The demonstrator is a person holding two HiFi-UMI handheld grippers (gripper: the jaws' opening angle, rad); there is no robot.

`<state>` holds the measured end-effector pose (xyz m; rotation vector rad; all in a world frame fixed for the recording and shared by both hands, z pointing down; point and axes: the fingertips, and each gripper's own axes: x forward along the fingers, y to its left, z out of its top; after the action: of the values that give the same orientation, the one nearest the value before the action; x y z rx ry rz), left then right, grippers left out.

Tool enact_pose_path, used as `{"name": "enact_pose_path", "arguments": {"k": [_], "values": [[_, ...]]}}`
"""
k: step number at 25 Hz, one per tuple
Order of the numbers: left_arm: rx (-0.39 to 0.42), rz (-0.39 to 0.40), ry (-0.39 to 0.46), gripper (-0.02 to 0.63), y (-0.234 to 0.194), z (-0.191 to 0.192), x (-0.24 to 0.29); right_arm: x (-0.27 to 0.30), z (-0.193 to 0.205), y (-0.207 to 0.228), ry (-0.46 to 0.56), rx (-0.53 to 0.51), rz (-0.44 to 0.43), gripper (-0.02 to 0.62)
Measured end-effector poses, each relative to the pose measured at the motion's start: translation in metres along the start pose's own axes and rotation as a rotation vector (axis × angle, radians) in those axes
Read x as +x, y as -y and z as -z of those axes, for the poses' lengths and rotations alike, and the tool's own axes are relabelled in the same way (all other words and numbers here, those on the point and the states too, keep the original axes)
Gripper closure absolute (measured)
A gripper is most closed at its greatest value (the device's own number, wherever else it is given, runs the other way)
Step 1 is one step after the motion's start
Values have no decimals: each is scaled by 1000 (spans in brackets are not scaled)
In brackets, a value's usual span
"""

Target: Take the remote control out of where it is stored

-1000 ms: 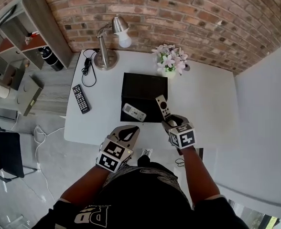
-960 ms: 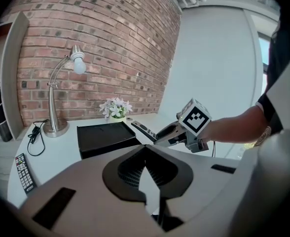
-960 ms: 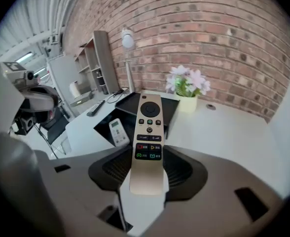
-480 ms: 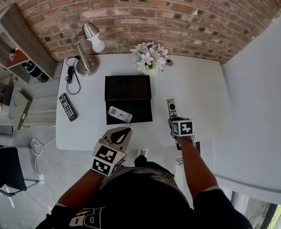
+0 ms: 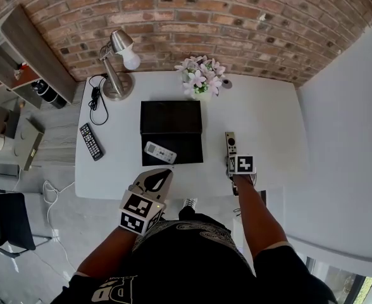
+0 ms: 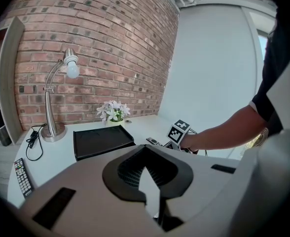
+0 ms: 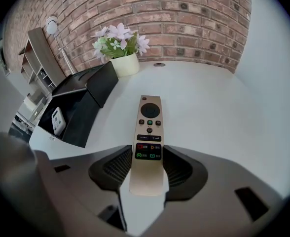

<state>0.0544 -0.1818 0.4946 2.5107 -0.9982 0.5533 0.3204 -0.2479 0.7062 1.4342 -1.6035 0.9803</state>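
**Step in hand: setting down.** The right gripper [image 7: 147,168] is clenched on the lower end of the slim champagne-coloured remote control [image 7: 149,127]. The remote's button face is up and it points away from the person. It is already out of the open black rectangular storage box [image 5: 171,116], just to the box's right and low over the white table [image 5: 262,119].

1. Keep the remote level.
2. Lower it until its back lies flat on the table.
3. Only then release.

The left gripper [image 6: 146,154] is closed on nothing, in front of the box.

**Surroundings.**
- Inside the box: a small white remote [image 5: 159,152].
- Left of the box: a black remote [image 5: 90,141].
- Behind the box, to its left: a chrome desk lamp [image 5: 117,68].
- Behind the box, to its right: a white pot of pale flowers [image 5: 200,78].

Nothing obstructs the table right of the box.
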Motion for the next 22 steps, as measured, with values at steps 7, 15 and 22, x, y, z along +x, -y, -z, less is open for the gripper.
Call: {"name": "enact_pose_path", "arguments": {"k": [7,15,22], "values": [[-22,-2,4,600,-3,0,-3,4,2,0,-9,-3,3,399],[-29,2,9,600,-5,-2,-6,-5,-1,-1,22,-25,4,399],[-34,-1,27,600,-10,-4,-12,-38,-16,-12,148,-41,-5,399]]}}
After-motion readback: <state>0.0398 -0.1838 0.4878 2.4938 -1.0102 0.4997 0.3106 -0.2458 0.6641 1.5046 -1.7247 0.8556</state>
